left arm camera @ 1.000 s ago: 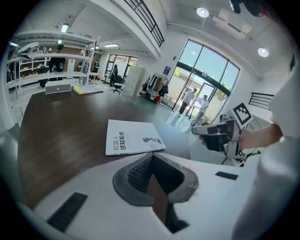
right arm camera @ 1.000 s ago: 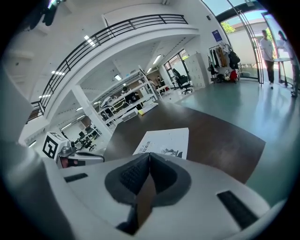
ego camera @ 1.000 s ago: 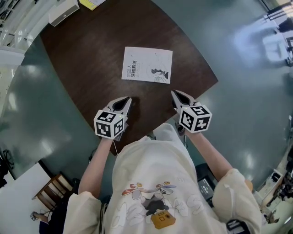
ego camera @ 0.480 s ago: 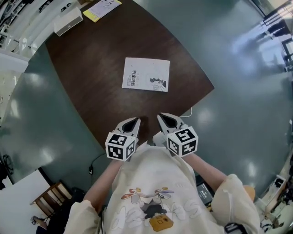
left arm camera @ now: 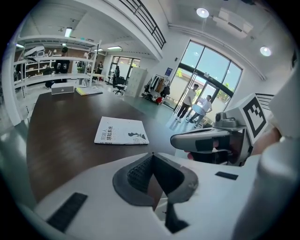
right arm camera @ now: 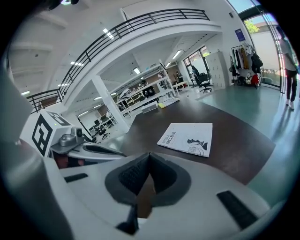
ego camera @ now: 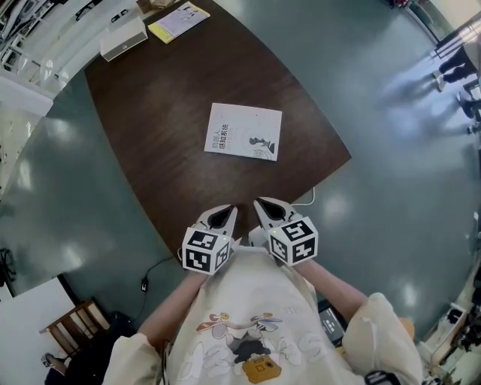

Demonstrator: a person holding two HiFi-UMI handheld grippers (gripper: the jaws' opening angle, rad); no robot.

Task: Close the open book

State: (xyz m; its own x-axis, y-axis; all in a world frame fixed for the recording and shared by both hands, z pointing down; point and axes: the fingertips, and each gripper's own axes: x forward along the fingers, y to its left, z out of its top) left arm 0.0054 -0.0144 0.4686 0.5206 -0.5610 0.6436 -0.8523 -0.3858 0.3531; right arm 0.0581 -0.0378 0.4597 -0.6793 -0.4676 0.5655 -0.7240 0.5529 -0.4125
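The book (ego camera: 244,131) lies shut and flat on the dark wooden table (ego camera: 165,113), white cover up with print and a small dark figure on it. It also shows in the left gripper view (left arm camera: 121,131) and in the right gripper view (right arm camera: 186,138). Both grippers are held close to the person's chest, back from the table's near edge and well apart from the book. My left gripper (ego camera: 223,213) is shut with nothing in it. My right gripper (ego camera: 267,207) is shut and empty too, close beside the left one.
A white box (ego camera: 124,37) and a yellow booklet (ego camera: 178,20) lie at the table's far end. A white cable (ego camera: 304,201) hangs off the near right edge. Grey-green floor surrounds the table; a wooden chair (ego camera: 75,323) stands at lower left. People stand by the glass doors (left arm camera: 197,105).
Both grippers have drawn back from the table toward the person's body and come closer together. The book has stayed shut and in place.
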